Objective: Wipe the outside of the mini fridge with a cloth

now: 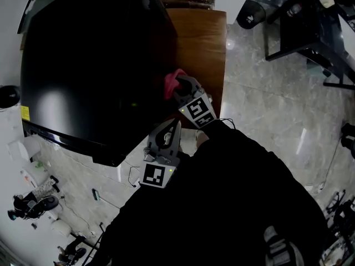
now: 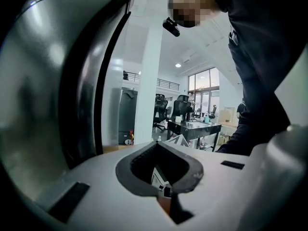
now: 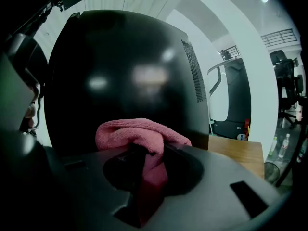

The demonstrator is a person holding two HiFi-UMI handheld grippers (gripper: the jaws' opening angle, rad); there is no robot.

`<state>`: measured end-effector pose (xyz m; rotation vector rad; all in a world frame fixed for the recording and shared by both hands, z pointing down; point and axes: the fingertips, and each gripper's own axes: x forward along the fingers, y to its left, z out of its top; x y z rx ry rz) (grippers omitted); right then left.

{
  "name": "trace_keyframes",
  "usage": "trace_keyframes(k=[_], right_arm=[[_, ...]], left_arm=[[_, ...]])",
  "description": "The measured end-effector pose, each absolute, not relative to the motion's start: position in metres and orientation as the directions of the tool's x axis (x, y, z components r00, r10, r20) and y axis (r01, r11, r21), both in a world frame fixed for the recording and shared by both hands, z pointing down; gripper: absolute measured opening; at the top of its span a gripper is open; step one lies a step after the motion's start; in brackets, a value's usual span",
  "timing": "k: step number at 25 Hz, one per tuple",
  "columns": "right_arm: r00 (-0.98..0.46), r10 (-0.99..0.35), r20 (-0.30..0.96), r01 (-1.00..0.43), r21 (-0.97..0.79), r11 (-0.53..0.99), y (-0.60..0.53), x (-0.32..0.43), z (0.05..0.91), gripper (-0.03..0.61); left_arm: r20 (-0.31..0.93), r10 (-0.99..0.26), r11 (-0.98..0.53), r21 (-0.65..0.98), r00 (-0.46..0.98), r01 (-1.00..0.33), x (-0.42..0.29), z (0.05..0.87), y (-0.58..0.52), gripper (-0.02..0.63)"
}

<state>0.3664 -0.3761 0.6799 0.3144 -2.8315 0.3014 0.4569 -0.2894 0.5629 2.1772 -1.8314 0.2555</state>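
Note:
From above, the black mini fridge (image 1: 94, 65) stands on a wooden table (image 1: 199, 43). My right gripper (image 1: 182, 87) is shut on a pink cloth (image 1: 172, 82) held against the fridge's right side near its front corner. In the right gripper view the cloth (image 3: 139, 134) bunches out of the gripper (image 3: 144, 162) with the glossy black fridge wall (image 3: 125, 71) just ahead. My left gripper (image 1: 176, 125) hangs below the right one, beside the fridge's front corner, shut and holding nothing. Its own view shows the closed gripper (image 2: 161, 174) and the fridge's shiny edge (image 2: 48, 81) at left.
The wooden table top (image 3: 236, 148) extends to the right of the fridge. A black desk frame (image 1: 310, 32) stands on the marble floor at the far right. Small items lie on the floor at lower left (image 1: 33, 198). Office chairs and a desk (image 2: 192, 124) stand farther off.

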Motion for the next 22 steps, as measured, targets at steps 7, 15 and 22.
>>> trace_keyframes(k=[7, 15, 22], right_arm=[[-0.942, -0.175, 0.288, -0.223, -0.144, 0.964, -0.420, 0.355, 0.681, 0.083], [-0.934, -0.204, 0.294, -0.246, -0.115, 0.962, -0.482, 0.341, 0.689, 0.083], [-0.923, -0.221, 0.314, -0.254, -0.070, 0.965, -0.520, 0.334, 0.696, 0.083]], left_arm=[[0.288, -0.947, -0.103, 0.139, 0.139, -0.985, 0.455, 0.563, -0.333, 0.005], [0.246, -0.963, -0.075, 0.135, 0.107, -0.988, 0.455, 0.569, -0.387, 0.005], [0.237, -0.967, -0.067, 0.122, 0.095, -0.990, 0.456, 0.566, -0.404, 0.005]])
